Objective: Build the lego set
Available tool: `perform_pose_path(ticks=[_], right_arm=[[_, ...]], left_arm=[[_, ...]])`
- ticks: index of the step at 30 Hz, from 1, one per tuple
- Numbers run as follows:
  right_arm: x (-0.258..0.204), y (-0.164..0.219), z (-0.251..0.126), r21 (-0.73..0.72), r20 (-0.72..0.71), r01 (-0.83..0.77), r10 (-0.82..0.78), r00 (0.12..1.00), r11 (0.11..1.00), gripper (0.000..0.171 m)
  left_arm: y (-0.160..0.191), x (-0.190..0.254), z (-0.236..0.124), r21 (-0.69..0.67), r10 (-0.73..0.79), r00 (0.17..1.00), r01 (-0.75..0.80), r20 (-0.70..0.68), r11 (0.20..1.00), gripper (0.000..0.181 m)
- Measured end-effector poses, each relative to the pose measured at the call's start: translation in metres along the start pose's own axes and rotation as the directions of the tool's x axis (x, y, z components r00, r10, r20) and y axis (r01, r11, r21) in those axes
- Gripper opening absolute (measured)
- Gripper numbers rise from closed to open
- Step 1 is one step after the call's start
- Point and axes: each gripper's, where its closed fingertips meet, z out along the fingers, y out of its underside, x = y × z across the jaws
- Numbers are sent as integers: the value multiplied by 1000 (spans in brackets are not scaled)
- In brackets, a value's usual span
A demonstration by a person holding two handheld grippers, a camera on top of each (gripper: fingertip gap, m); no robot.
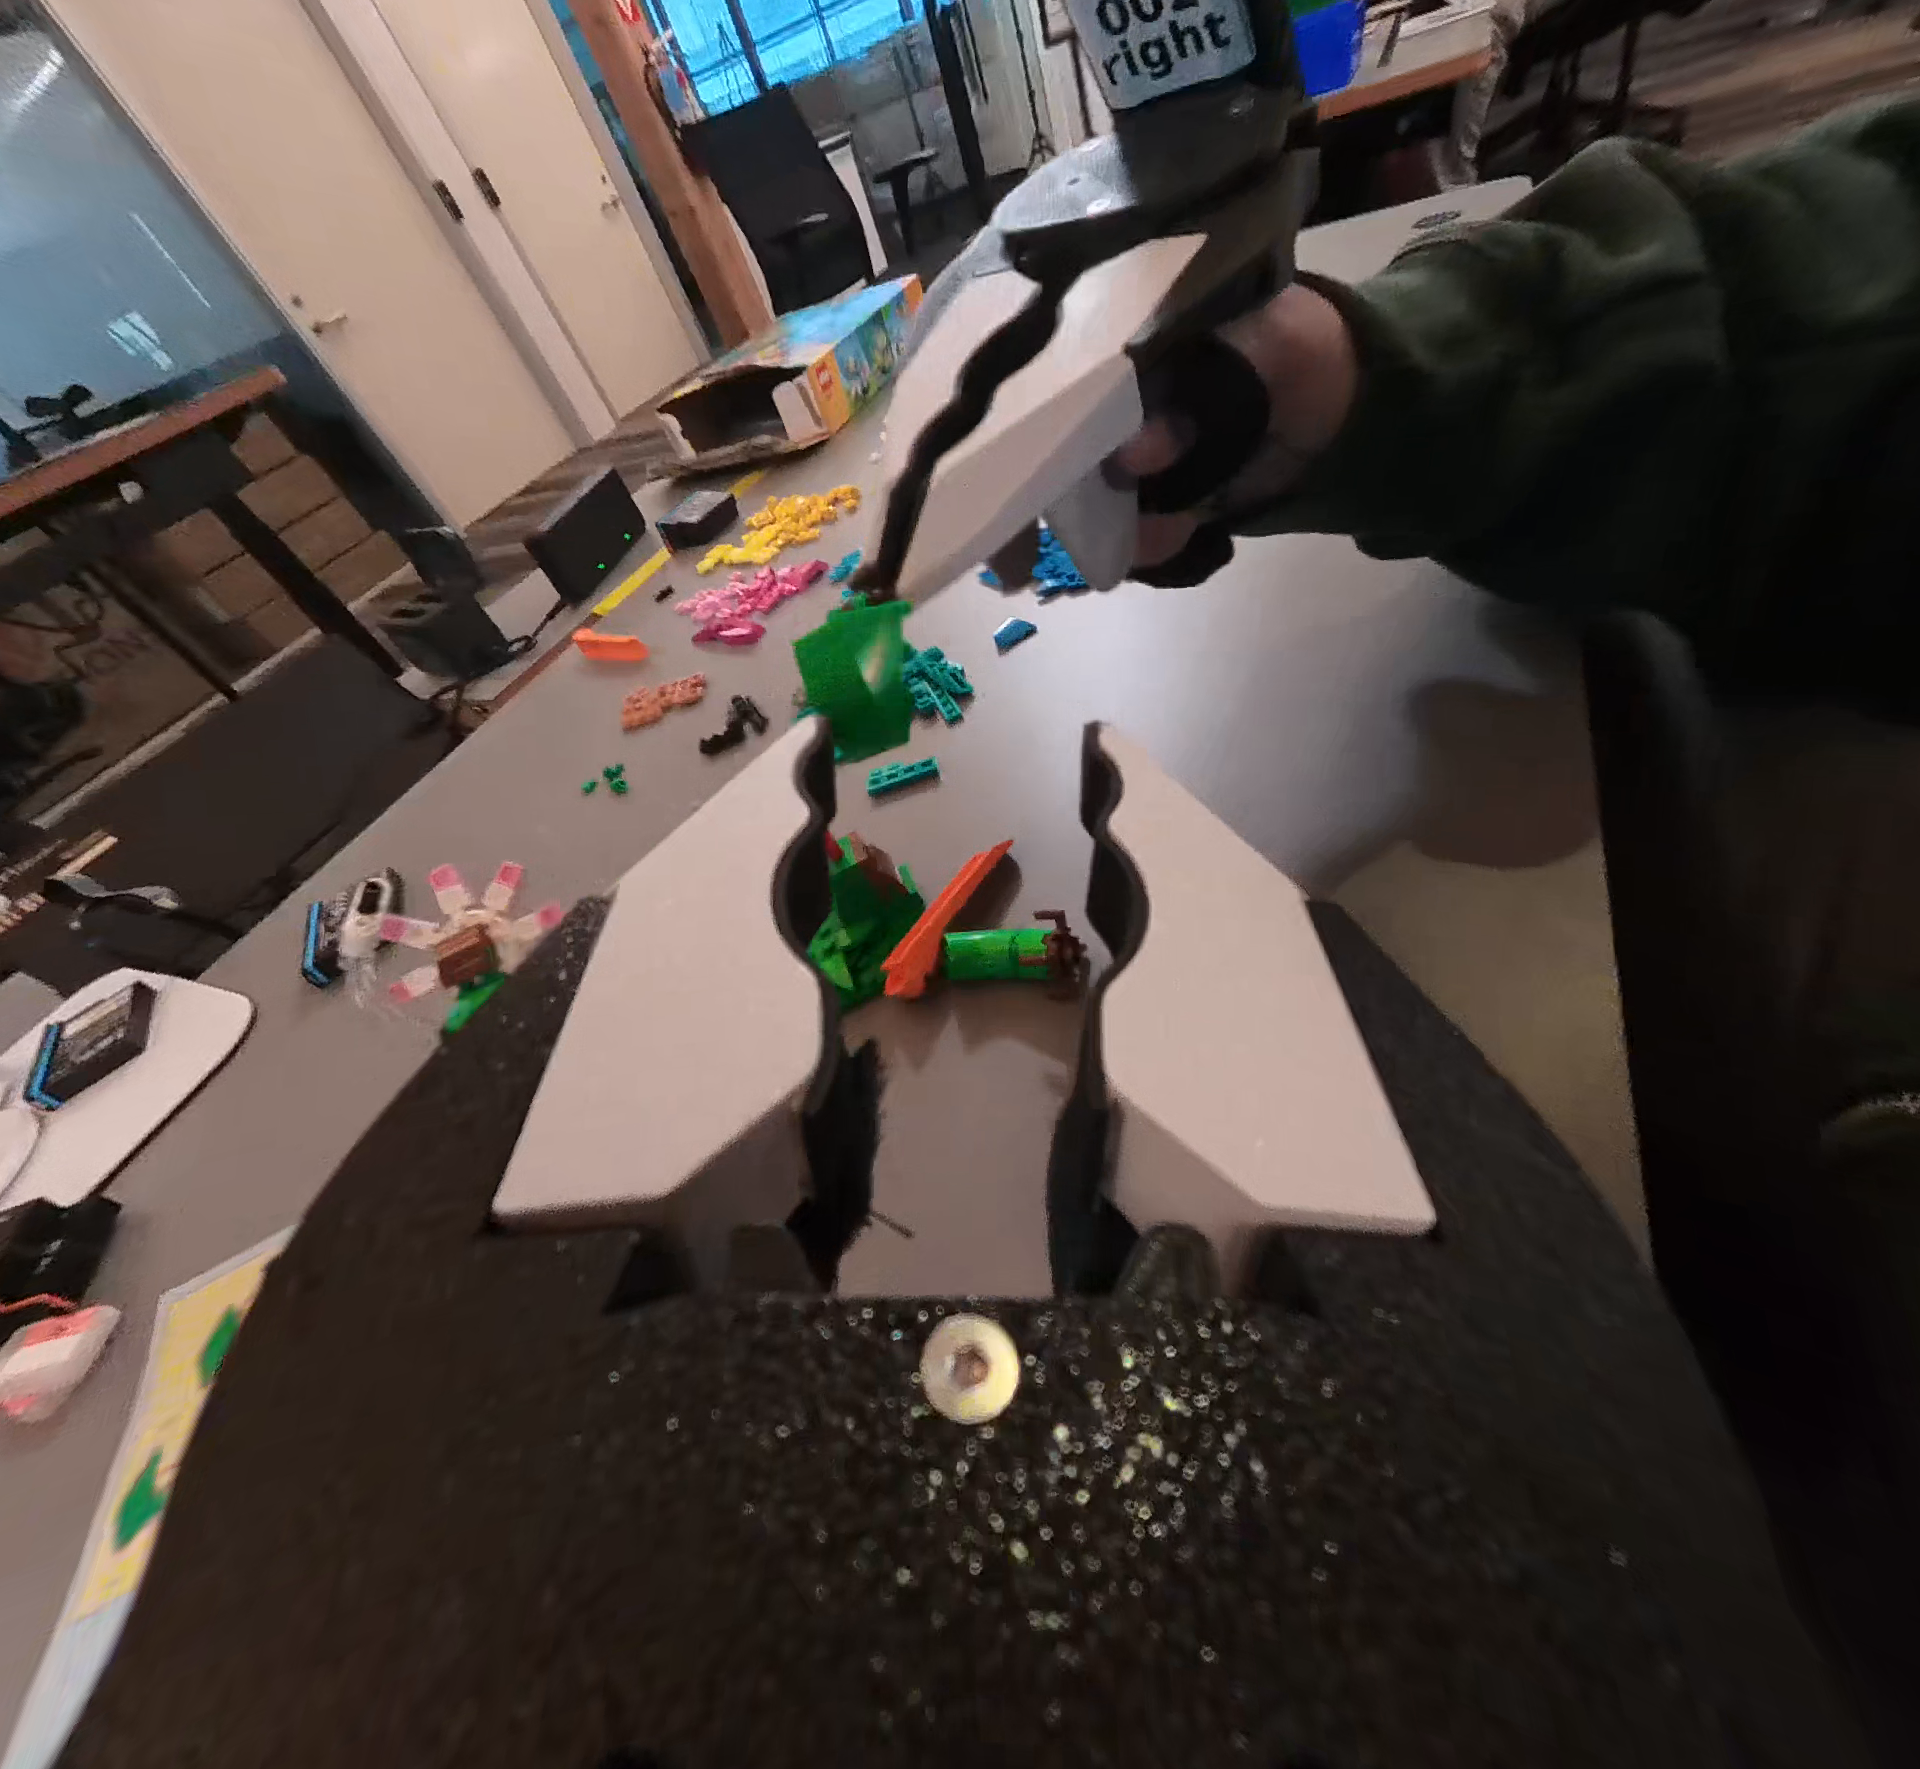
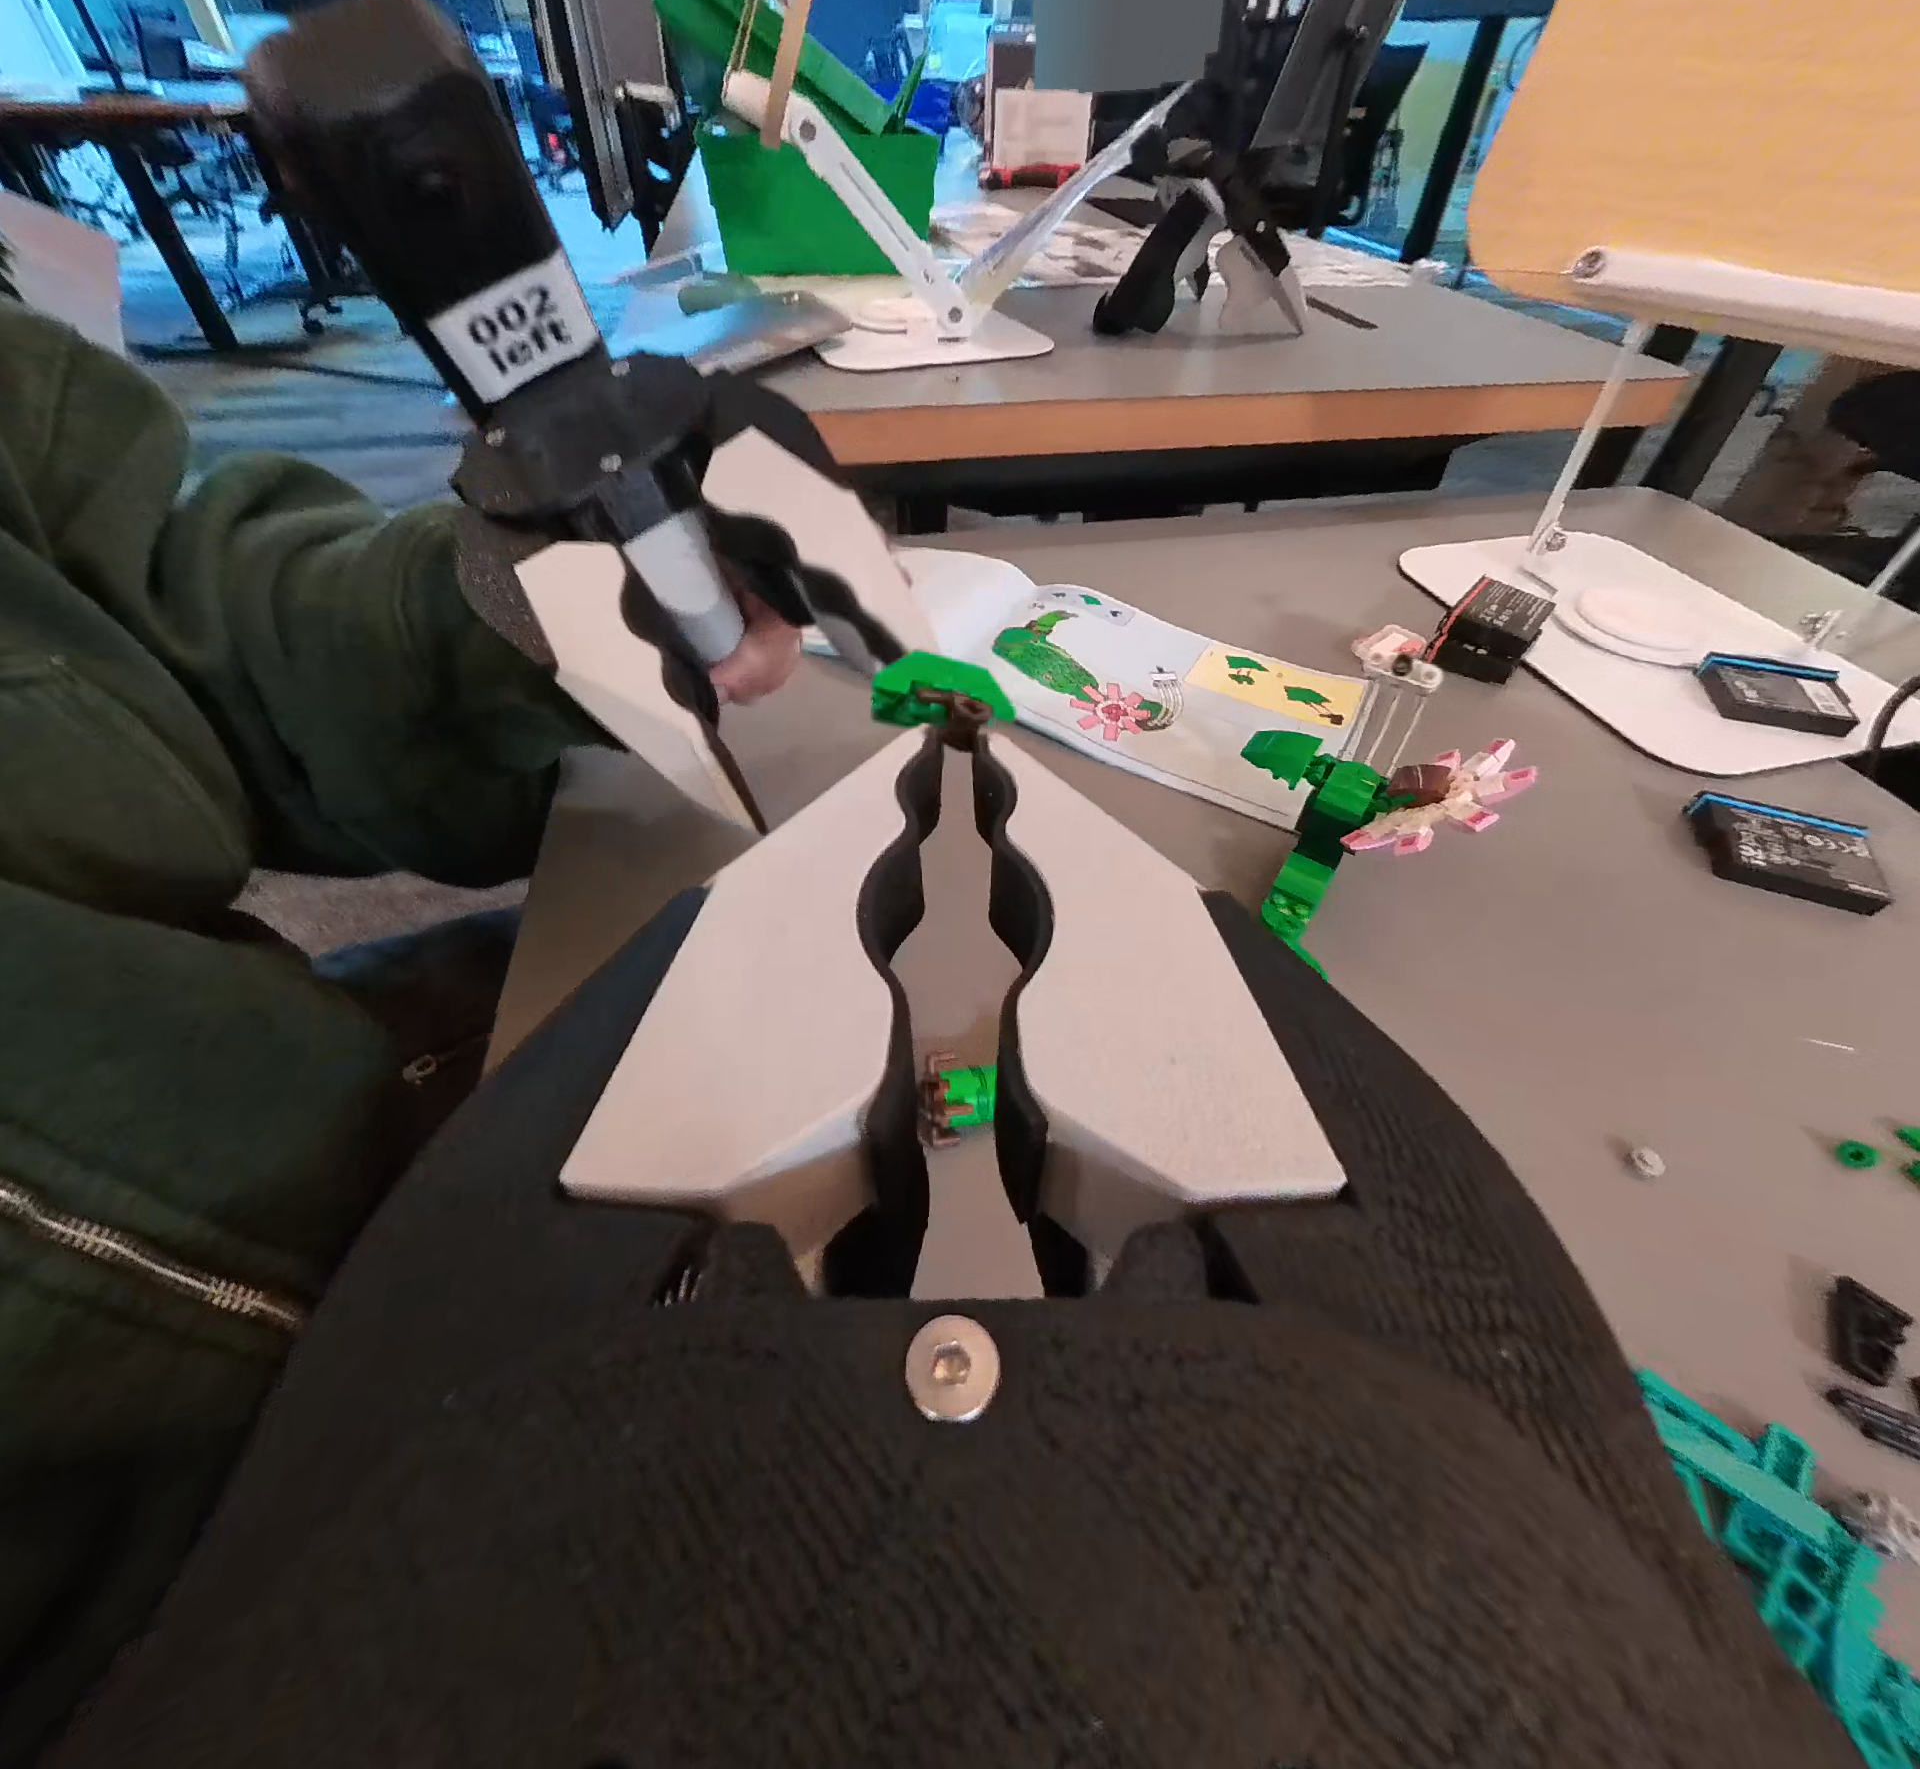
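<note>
My right gripper (image 2: 961, 732) is shut on a small brown piece fixed to a green leaf piece (image 2: 940, 689) and holds it above the table. In the left wrist view this gripper (image 1: 878, 589) comes in from the upper right with the green piece (image 1: 854, 670) hanging at its tips. My left gripper (image 1: 956, 753) is open and empty above a green build (image 1: 862, 919) with an orange blade (image 1: 951, 919) and a green cylinder with a brown claw (image 1: 1003, 956). The cylinder also shows in the right wrist view (image 2: 961, 1104). The left gripper (image 2: 826, 743) shows there too.
A pink flower on a green stem (image 2: 1434, 789) stands by the open instruction booklet (image 2: 1143, 691). Sorted piles of yellow (image 1: 779, 524), pink (image 1: 743, 602) and teal bricks (image 1: 935, 680) lie farther along the grey table (image 1: 1247, 680), with the set's box (image 1: 800, 369) behind. Black battery packs (image 2: 1782, 852) lie at the right. Less than 4 cm separates the two grippers' tips.
</note>
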Motion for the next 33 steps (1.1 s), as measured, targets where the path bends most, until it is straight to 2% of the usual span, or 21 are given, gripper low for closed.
perform_pose_path(ticks=[7, 10, 12, 14, 19, 23, 33], right_arm=[[1, -1, 0, 29, 7, -32, 32, 999, 999, 0], [2, 4, 1, 11, 3, -24, 23, 1000, 1000, 0], [1, 6, 3, 8, 13, -32, 32, 999, 999, 0], [0, 6, 5, 11, 13, -30, 30, 999, 999, 0], [-1, 4, 4, 19, 17, -17, 17, 1000, 1000, 0], [-2, 3, 4, 11, 4, 26, -26, 1000, 1000, 0], [-11, -1, 1, -12, 23, 144, -143, 989, 990, 0]], left_arm=[[3, 10, 7, -11, -66, 996, 65, -61, 998, 36], [5, 3, 5, -8, -109, 993, 108, -36, 994, 34], [8, 2, 6, -5, -175, 983, 175, -46, 985, 22], [9, 1, 7, 11, -250, 967, 251, -56, 968, 12], [5, 6, 10, 80, -396, 909, 408, -131, 909, 12], [2, 8, 12, 97, -490, 851, 513, -192, 853, 27], [4, -4, 9, 140, -614, 766, 641, -192, 755, 3]])
